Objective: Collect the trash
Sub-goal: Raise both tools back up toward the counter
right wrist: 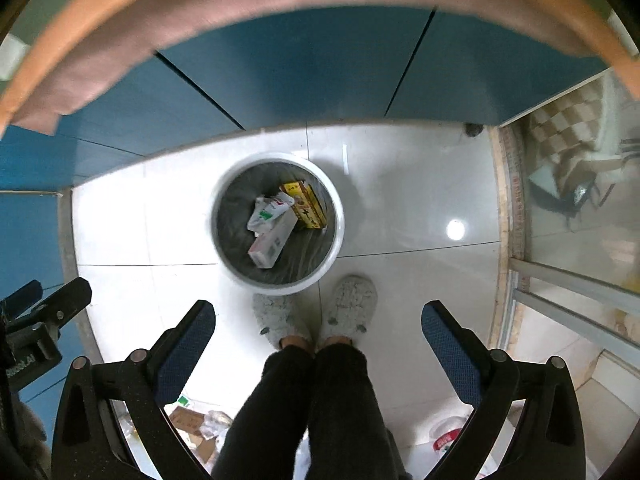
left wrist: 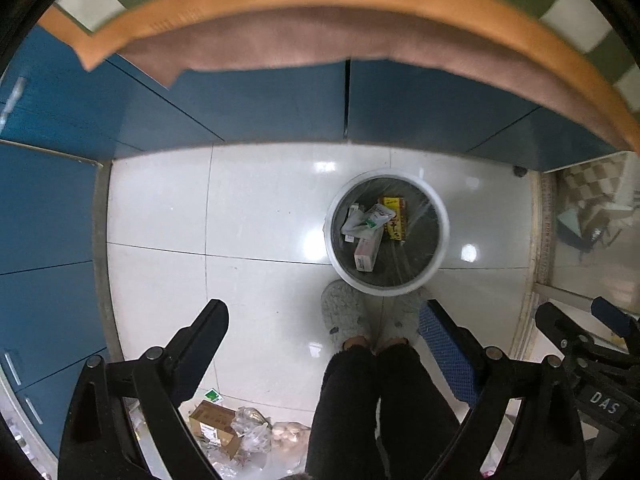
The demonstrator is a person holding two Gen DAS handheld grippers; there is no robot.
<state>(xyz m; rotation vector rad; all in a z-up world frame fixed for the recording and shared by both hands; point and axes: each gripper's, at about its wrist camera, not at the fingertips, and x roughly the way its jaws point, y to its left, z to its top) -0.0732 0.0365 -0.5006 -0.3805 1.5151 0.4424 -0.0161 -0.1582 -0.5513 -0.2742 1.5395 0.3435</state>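
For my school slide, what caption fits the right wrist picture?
Open right gripper above a white trash bin holding boxes and wrappers, slippered feet beside it.

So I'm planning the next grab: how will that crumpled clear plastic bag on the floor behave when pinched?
The crumpled clear plastic bag beside the brown cardboard box looks thin and wrinkled, so probably floppy and light. Its glossy film may slip between the pads. It seems to hold something, so it could sag.
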